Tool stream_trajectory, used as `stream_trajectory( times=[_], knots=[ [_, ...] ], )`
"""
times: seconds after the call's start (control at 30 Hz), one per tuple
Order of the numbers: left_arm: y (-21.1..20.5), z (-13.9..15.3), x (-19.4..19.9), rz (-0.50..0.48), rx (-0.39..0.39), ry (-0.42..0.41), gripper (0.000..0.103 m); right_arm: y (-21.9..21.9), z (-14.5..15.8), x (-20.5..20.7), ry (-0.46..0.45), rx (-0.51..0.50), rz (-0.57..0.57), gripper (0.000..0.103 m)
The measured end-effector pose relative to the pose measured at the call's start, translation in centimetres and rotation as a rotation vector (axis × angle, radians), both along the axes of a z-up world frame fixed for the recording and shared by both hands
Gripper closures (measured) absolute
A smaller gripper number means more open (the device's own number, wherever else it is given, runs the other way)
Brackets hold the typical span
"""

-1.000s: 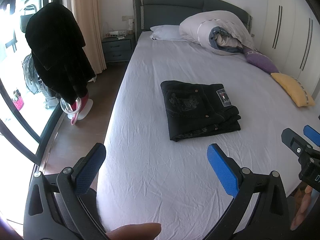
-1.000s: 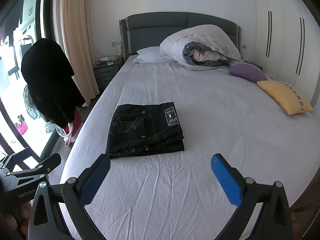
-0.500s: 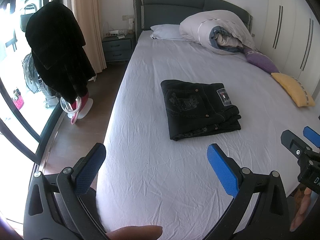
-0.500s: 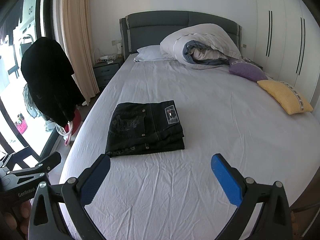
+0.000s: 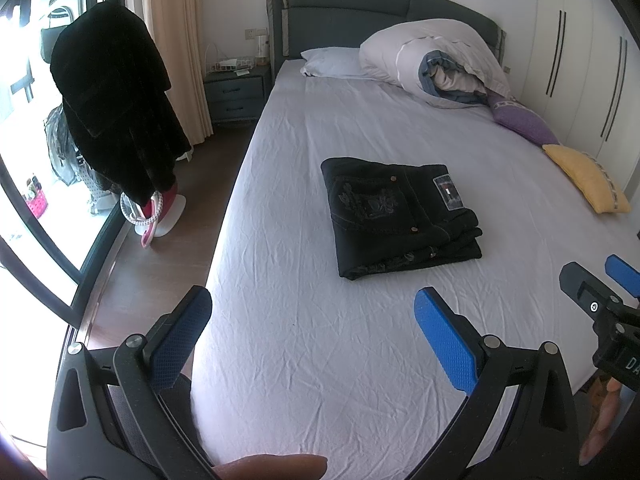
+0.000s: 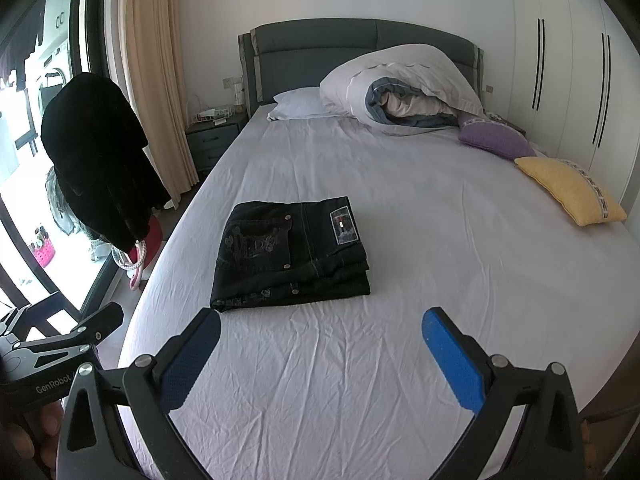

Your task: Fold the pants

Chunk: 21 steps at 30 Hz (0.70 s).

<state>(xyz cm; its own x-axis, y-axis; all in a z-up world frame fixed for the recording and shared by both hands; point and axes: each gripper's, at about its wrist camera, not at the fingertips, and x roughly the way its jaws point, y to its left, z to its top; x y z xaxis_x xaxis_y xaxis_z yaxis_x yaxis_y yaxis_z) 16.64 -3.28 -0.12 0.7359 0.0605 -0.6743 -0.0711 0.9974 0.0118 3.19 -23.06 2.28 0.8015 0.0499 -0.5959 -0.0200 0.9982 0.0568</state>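
Note:
Black pants (image 5: 400,216) (image 6: 292,252) lie folded into a compact rectangle on the bed's white sheet (image 5: 320,340) (image 6: 460,248), back pocket and a small label patch facing up. My left gripper (image 5: 312,332) hovers open over the foot of the bed, short of the pants, nothing between its blue pads. My right gripper (image 6: 320,352) is likewise open and empty, held back from the pants' near edge. Each gripper shows at the edge of the other's view: the right one (image 5: 608,300), the left one (image 6: 60,340).
A rolled duvet (image 5: 436,60) and pillow (image 5: 332,62) lie at the headboard; purple (image 5: 524,120) and yellow (image 5: 588,178) cushions along the right side. A black coat (image 5: 112,104) hangs on a stand left of the bed, by a nightstand (image 5: 236,92) and window.
Hardly anything: both grippers stay open and drift only slightly; the pants lie unmoved.

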Motion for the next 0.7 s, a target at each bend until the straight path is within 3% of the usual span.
stream_trajectory(
  times=[0.7],
  knots=[
    [-0.2,-0.3,-0.3,-0.002,-0.002,0.006,0.000,-0.2,-0.3,-0.6,0.007,0.001,0.006,0.000]
  ],
)
